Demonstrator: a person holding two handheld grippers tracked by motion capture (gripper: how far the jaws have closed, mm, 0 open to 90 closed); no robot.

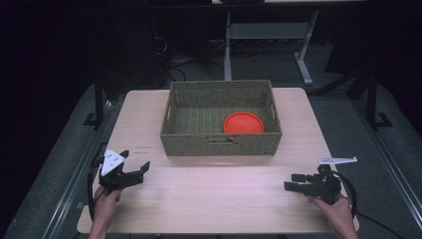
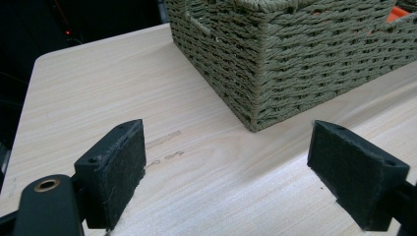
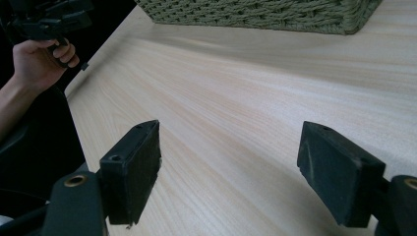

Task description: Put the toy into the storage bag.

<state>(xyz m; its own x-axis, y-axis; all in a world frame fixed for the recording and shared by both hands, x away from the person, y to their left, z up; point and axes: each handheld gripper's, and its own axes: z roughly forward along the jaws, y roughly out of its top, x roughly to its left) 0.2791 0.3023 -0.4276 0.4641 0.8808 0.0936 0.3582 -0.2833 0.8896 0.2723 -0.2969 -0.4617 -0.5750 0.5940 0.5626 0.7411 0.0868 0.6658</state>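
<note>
High view shows my left gripper (image 1: 133,169) and right gripper (image 1: 293,182) with jaws wide, holding nothing, low over the surface (image 1: 214,194); the orange lid (image 1: 243,123) lies in the basket (image 1: 219,144), whose wall could catch a jaw if I reach low

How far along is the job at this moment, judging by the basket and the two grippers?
Looks done: the orange plate lies inside the woven basket. In hand: nothing; the left gripper and right gripper are both open and empty over the table, short of the basket. What is left cannot be told from here; the job may be finished.
</note>
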